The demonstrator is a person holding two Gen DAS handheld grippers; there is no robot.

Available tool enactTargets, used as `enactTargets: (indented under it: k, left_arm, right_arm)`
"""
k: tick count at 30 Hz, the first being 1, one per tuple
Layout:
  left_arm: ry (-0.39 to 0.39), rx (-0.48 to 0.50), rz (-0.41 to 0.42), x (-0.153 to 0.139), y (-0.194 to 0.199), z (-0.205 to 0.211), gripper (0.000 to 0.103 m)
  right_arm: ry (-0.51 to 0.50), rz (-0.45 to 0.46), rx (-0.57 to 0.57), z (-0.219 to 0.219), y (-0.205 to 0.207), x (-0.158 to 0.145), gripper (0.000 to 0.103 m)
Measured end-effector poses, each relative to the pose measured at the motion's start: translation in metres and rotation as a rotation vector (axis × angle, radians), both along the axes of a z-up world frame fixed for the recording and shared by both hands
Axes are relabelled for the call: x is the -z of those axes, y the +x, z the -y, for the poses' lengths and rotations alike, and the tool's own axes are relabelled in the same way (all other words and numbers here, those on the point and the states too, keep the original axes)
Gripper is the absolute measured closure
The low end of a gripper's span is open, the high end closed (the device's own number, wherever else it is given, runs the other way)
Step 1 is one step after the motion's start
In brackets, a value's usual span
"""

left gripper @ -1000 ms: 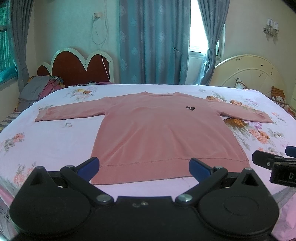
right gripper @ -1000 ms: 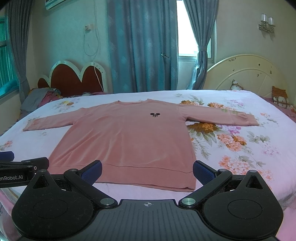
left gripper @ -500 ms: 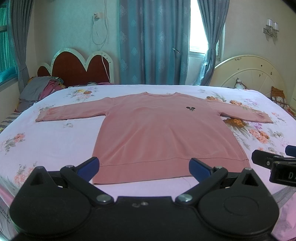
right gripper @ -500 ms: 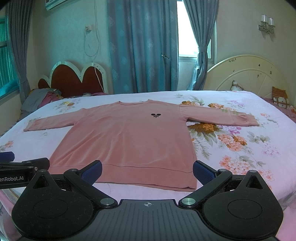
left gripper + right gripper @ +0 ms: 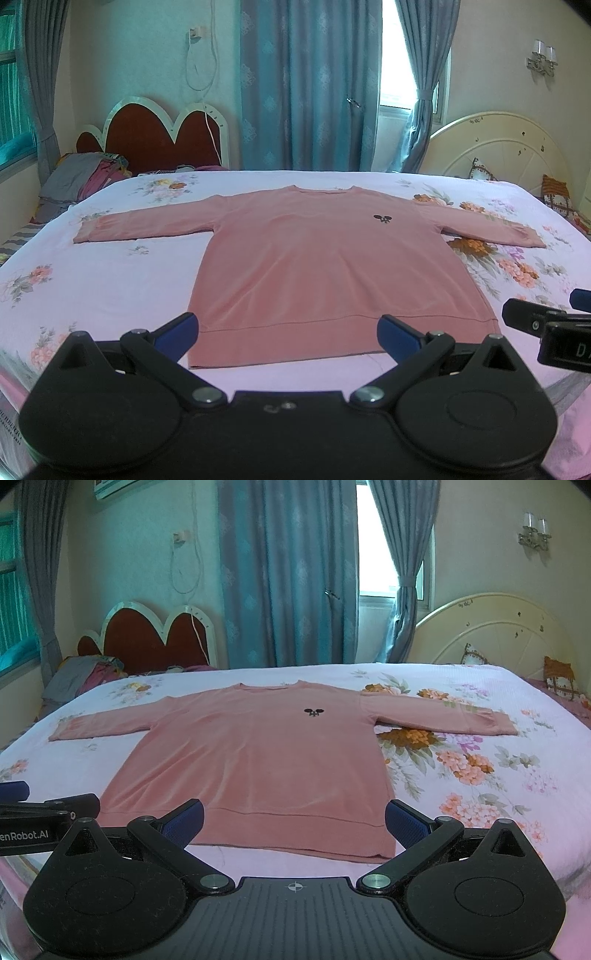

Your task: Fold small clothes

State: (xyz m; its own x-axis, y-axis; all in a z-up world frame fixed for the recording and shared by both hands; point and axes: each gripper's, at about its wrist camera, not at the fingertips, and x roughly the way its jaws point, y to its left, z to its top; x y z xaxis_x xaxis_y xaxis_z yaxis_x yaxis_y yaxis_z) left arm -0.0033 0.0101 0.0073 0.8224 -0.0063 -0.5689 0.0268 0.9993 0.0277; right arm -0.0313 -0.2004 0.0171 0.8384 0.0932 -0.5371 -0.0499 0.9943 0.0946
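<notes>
Pink sweater (image 5: pixel 332 266) flat on bed (image 5: pixel 110 280), both grippers wide open, empty.

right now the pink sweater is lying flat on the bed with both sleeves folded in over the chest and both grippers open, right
Not quite. The pink sweater lies flat on the bed, but both sleeves are spread straight out, as both wrist views show. The left gripper and right gripper are open.
</notes>
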Motion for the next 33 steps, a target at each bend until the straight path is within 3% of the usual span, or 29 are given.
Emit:
enactTargets:
  k: [33]
  left_arm:
    - [0.002,0.01,0.006,-0.004,0.011,-0.004,0.0]
  right_arm:
    - [-0.006,0.01,0.022,0.004,0.014,-0.003,0.0]
